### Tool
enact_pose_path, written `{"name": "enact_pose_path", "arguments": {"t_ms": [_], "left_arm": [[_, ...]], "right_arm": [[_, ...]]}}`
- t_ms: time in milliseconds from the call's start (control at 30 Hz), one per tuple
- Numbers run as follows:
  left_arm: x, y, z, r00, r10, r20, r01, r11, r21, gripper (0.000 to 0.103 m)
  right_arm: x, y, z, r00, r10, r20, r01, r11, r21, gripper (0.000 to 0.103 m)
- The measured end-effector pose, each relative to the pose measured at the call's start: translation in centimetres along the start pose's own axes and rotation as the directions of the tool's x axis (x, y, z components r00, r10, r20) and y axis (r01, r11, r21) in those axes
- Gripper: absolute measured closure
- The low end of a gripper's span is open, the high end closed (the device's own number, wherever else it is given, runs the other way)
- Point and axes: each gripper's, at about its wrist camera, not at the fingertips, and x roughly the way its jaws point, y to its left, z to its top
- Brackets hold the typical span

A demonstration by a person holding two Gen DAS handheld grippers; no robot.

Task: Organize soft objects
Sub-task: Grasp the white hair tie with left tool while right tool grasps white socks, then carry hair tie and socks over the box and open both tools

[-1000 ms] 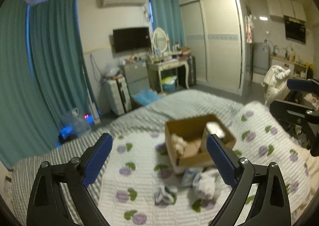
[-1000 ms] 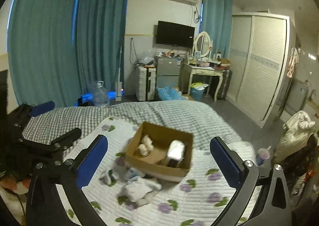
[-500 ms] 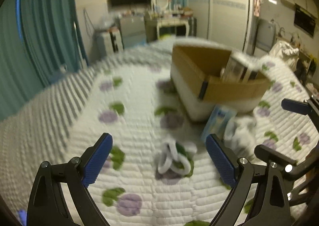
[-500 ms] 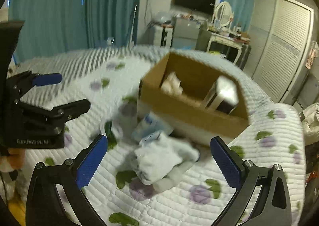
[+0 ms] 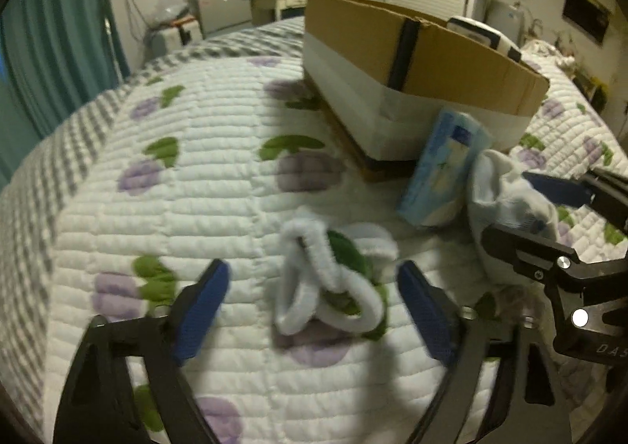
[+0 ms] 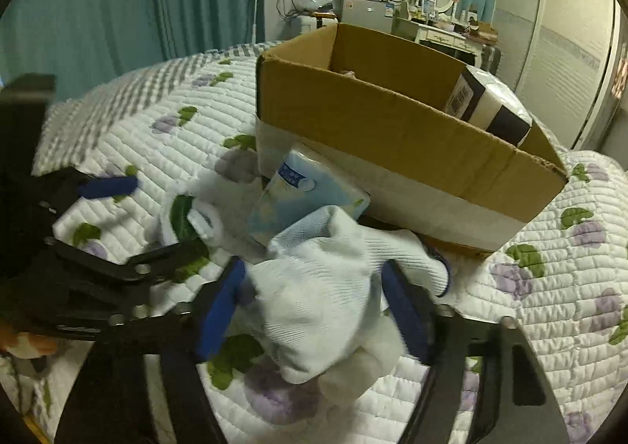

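My left gripper [image 5: 310,310] is open, low over the quilt, its blue pads on either side of a white fluffy looped hair band [image 5: 322,287]. My right gripper [image 6: 318,306] is open around a bundle of white socks [image 6: 333,299], pads close to its sides; the bundle also shows in the left wrist view [image 5: 506,201]. A blue tissue pack [image 6: 306,197] leans against the cardboard box [image 6: 392,138], which holds a wrapped package [image 6: 494,102]. The box also shows in the left wrist view [image 5: 412,63].
The flowered quilt [image 5: 196,177] covers the bed, with a grey checked blanket [image 5: 35,177] at its left. Teal curtains [image 6: 98,4], a TV, a dressing table and a white wardrobe [image 6: 557,32] stand beyond the bed.
Both grippers have dropped from high above the bed down to the quilt. The left now straddles the hair band and the right straddles the sock bundle.
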Motion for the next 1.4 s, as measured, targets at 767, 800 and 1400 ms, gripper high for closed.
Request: {"name": "enact_pose_path", "arguments": {"t_ms": [767,800,1400], "left_arm": [[-4.8,-0.5,0.5,0.998,0.039,0.053,-0.039,0.999,-0.007,0.065],[-5.7,-0.7,0.6,0.997,0.041,0.060,-0.040,0.999,-0.009,0.065],[-17.3,-5.8,7.5,0.972,0.027,0.233,-0.026,1.000,-0.007,0.065]], "right_arm": [[-8.3,-2.9,-0.2,0.953,0.188,0.236,-0.228,0.961,0.155,0.068],[-8.8,-3.0,0.0,0.950,0.190,0.249,-0.234,0.959,0.160,0.068],[-22.6,-4.0,5.2,0.920,0.084,0.384,-0.107,0.994,0.039,0.068]]}}
